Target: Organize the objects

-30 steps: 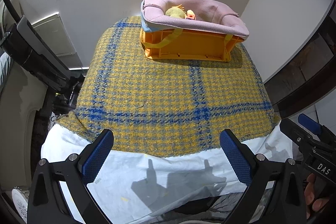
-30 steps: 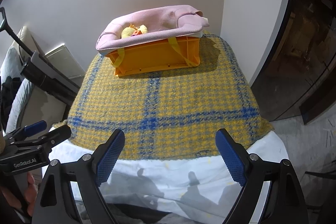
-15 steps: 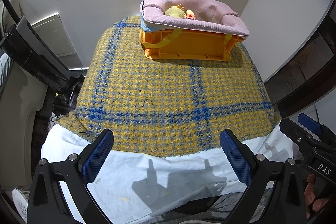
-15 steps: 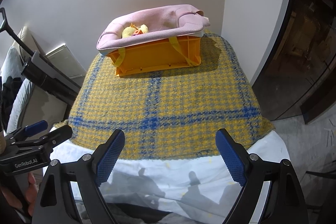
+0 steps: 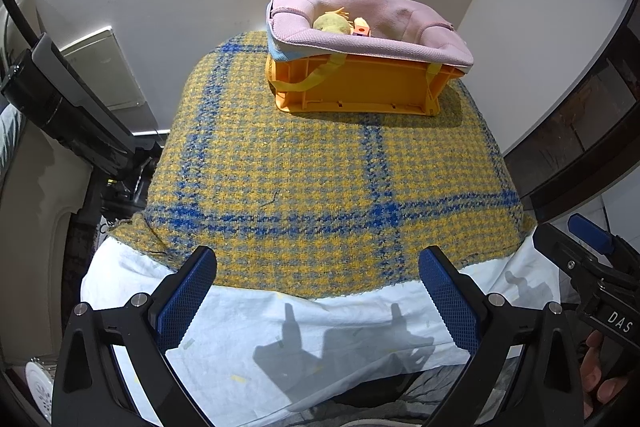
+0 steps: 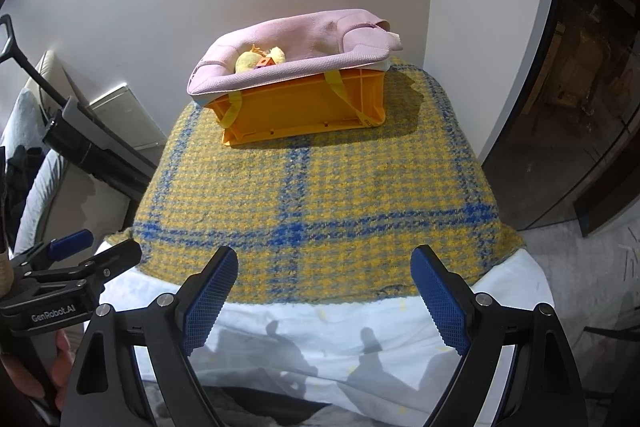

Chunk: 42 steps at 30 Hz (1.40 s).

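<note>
An orange plastic crate [image 5: 360, 87] [image 6: 304, 107] stands at the far end of the table, lined with a pink fabric bag [image 5: 372, 27] [image 6: 296, 39]. A yellow plush toy [image 5: 330, 23] [image 6: 250, 59] and a small orange block [image 5: 361, 28] [image 6: 265, 61] lie inside it. My left gripper [image 5: 318, 291] is open and empty above the table's near edge, far from the crate. My right gripper [image 6: 324, 291] is open and empty, also at the near edge. The right gripper also shows at the right of the left wrist view [image 5: 592, 267]; the left gripper shows at the left of the right wrist view [image 6: 60, 279].
A yellow and blue plaid cloth [image 5: 320, 179] [image 6: 316, 195] covers the table over a white sheet [image 5: 320, 339] [image 6: 340, 339]. A black and grey bar [image 5: 60, 107] [image 6: 88, 147] slants at the left. White walls stand behind; a dark door frame [image 6: 580, 107] is at the right.
Almost nothing: the view has shifted very slightly. Both grippers stay open and empty at the near edge.
</note>
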Available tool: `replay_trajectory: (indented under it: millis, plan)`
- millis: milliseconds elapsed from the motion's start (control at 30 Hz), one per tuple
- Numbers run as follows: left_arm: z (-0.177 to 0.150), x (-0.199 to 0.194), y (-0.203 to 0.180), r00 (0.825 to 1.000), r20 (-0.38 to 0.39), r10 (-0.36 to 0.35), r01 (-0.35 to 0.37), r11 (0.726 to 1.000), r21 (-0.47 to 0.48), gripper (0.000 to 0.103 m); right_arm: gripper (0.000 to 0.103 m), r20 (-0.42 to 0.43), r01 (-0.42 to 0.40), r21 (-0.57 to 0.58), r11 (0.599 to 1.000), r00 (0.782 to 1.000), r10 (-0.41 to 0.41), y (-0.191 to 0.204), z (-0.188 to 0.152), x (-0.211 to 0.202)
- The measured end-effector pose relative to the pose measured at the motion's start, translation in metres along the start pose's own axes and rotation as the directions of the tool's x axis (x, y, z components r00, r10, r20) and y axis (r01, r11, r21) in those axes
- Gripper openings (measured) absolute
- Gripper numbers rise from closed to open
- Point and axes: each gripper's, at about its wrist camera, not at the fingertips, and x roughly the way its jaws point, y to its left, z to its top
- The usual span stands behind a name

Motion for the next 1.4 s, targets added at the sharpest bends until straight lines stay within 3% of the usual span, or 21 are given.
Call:
replay_trajectory:
  millis: [567,933,1133,1400]
  plan:
    - [-0.001,0.0,-0.002,1.0,-0.006,0.016,-0.016,1.0,0.019,0.103,0.088,-0.001,-0.003,0.003,1.0,1.0,0.003,0.0,-0.001,0.0]
    - [-0.001,-0.003,-0.01,1.0,0.009,0.029,-0.029,0.996,0.079,0.103,0.088,-0.001,-0.004,0.003,1.0,1.0,0.004,-0.001,-0.001,0.0]
    - [-0.001,-0.003,-0.018,1.0,0.006,0.006,-0.007,0.994,0.111,0.103,0.088,-0.001,-0.004,0.005,1.0,1.0,0.004,-0.001,-0.001,0.0]
    - [-0.002,0.002,-0.014,1.0,-0.012,-0.009,0.01,0.996,0.083,0.103,0.088,-0.002,-0.007,0.004,1.0,1.0,0.007,-0.002,0.0,0.0]
